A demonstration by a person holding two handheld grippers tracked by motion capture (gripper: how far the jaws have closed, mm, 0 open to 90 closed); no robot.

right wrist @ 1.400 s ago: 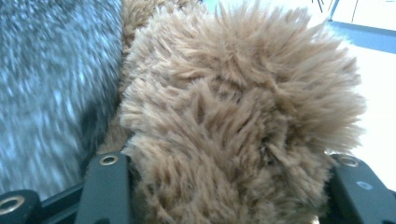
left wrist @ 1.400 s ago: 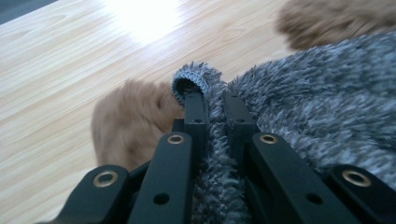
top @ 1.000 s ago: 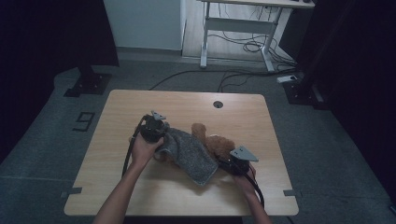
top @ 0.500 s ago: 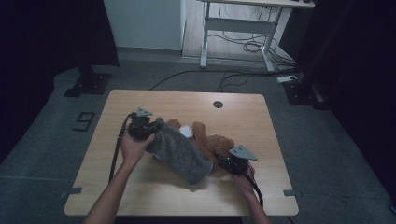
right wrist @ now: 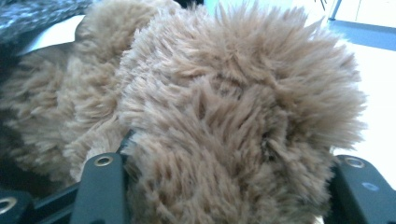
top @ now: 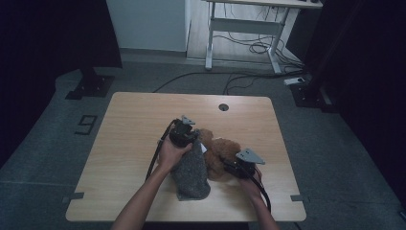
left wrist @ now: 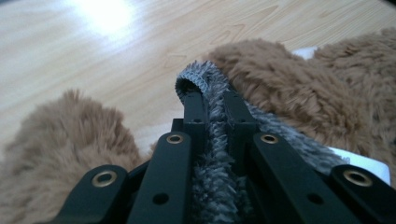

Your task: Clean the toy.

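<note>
Left claw (top: 187,135) pinching grey cloth (top: 191,167), shifted toward 3 o'clock; right claw (top: 235,167) just widening, plush bear (top: 221,153) between jaws.

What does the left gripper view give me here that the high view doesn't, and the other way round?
Left gripper view: the left claw is shut on a fold of the grey cloth, jaws pinched on its edge. High view: the whole table, both hands, and the right claw at the plush toy. Both: grey cloth, brown plush toy, wooden table.
</note>
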